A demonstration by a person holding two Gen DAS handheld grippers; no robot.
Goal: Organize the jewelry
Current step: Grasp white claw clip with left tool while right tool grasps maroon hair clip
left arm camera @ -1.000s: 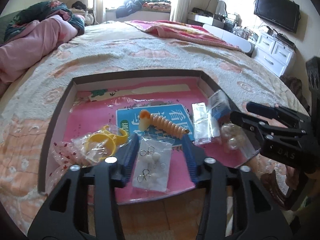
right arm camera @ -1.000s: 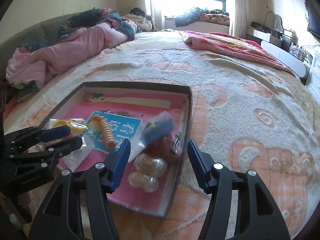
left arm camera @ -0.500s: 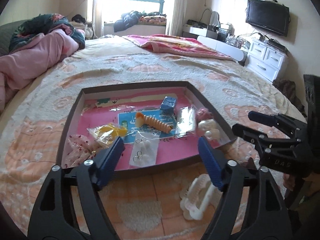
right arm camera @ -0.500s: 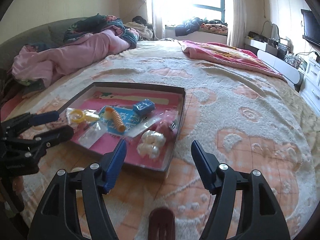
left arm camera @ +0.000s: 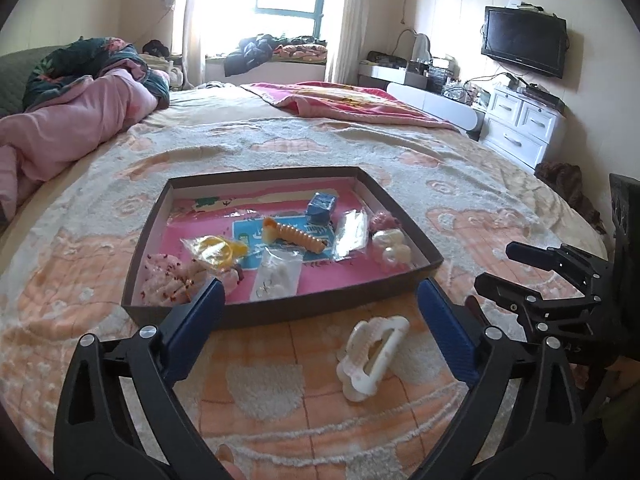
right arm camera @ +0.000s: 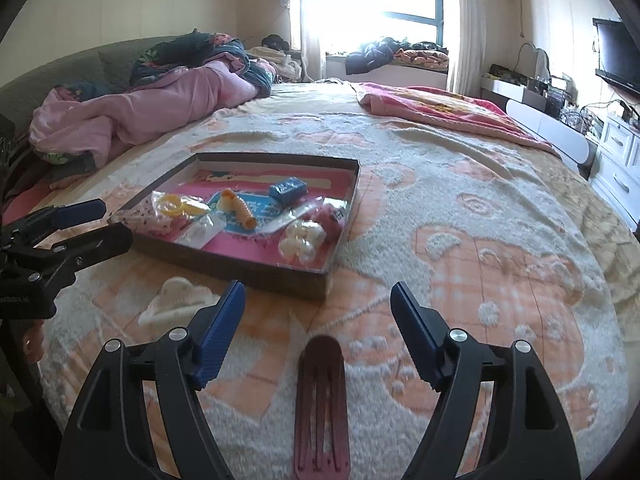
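Both claws, left claw (left arm camera: 318,312) and right claw (right arm camera: 318,316), have just been opening and hold nothing. Most trinkets lie in the box (left arm camera: 280,312); the white clip (left arm camera: 370,354) and dark red clip (right arm camera: 322,404) wait on the bed (right arm camera: 500,240).

1. You can see large white Chinese characters on the blue card (left arm camera: 280,240) lying in the tray (left arm camera: 280,312), but they are half covered and unreadable.
2. The small white lettering on each gripper body is blurred; you cannot read it.

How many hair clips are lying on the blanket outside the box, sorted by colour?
White: 1, the white claw clip near the tray's front wall.
Dark red: 1, the dark red clip in the right wrist view.
Total: 2
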